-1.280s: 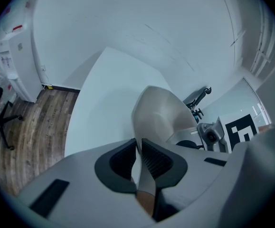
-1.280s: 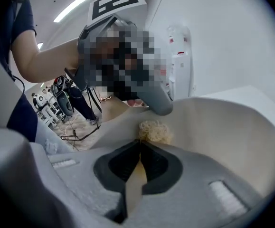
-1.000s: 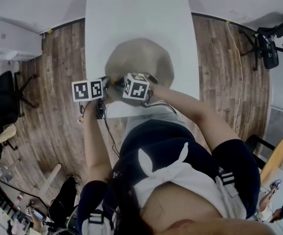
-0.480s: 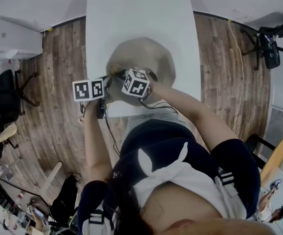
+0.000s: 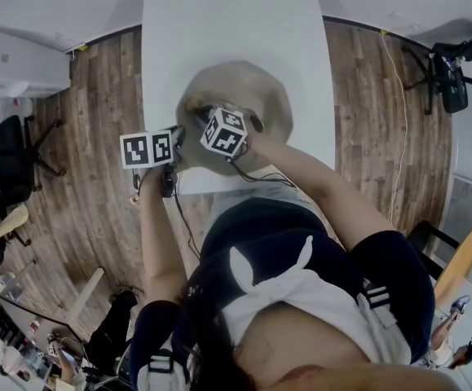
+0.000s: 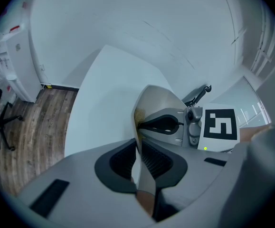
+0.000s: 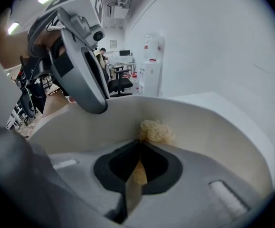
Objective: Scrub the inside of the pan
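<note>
A long white surface [image 5: 227, 23] carries a round beige pan [image 5: 256, 88] at its near end. The left claw [image 6: 138, 132] is clamped on the pan's near-left rim. The right claw [image 7: 139, 151], inside the pan, is closed on a tan fibrous scrubber [image 7: 155, 131].

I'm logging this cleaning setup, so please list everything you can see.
table: one, white, centre
pan: one, beige, on the table's near end
scrubber: one, tan and fibrous, inside the pan
office chairs: two, black, on the floor, one left, one right
floor: wood planks, on both sides of the table
person: one, dark clothes, at the table's near end
left gripper: grey, shut on the pan's rim
right gripper: grey, shut on the scrubber, in the pan
</note>
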{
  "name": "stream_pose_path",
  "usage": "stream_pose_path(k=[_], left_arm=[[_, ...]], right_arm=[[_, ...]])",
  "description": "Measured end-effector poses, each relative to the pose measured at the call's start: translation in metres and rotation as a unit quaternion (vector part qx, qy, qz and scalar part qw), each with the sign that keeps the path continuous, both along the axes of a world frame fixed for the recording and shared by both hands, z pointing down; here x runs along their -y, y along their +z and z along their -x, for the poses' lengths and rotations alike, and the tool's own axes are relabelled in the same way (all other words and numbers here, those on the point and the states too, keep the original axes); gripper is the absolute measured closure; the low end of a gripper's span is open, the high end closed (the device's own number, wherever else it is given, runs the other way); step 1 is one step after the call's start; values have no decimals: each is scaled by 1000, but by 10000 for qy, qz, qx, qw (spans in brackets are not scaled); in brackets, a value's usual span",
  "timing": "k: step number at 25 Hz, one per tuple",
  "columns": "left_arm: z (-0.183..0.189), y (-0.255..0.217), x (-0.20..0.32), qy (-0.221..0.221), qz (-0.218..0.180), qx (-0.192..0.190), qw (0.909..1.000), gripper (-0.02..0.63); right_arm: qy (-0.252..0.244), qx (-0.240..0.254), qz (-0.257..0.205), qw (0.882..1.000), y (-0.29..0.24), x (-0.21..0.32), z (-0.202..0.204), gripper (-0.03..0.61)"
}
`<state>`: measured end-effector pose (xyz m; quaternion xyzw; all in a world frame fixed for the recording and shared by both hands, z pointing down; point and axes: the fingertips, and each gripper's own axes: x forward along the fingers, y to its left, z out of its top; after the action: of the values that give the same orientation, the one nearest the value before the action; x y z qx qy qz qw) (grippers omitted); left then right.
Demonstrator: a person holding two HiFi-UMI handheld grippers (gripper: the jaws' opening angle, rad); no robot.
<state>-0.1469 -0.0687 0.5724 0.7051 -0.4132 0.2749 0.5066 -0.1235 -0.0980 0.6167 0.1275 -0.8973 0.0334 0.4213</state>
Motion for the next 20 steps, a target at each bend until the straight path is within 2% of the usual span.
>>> stream_pose_path(k=[12,20], left_arm=[[1,-1,-1,90,-25,155,9998,568],[2,-1,-2,74,-33,168,9998,568]], right_arm=[[497,-66,-75,9987,3,24,-11,574],[1323,31,-27,9912,3,47,-33,574]])
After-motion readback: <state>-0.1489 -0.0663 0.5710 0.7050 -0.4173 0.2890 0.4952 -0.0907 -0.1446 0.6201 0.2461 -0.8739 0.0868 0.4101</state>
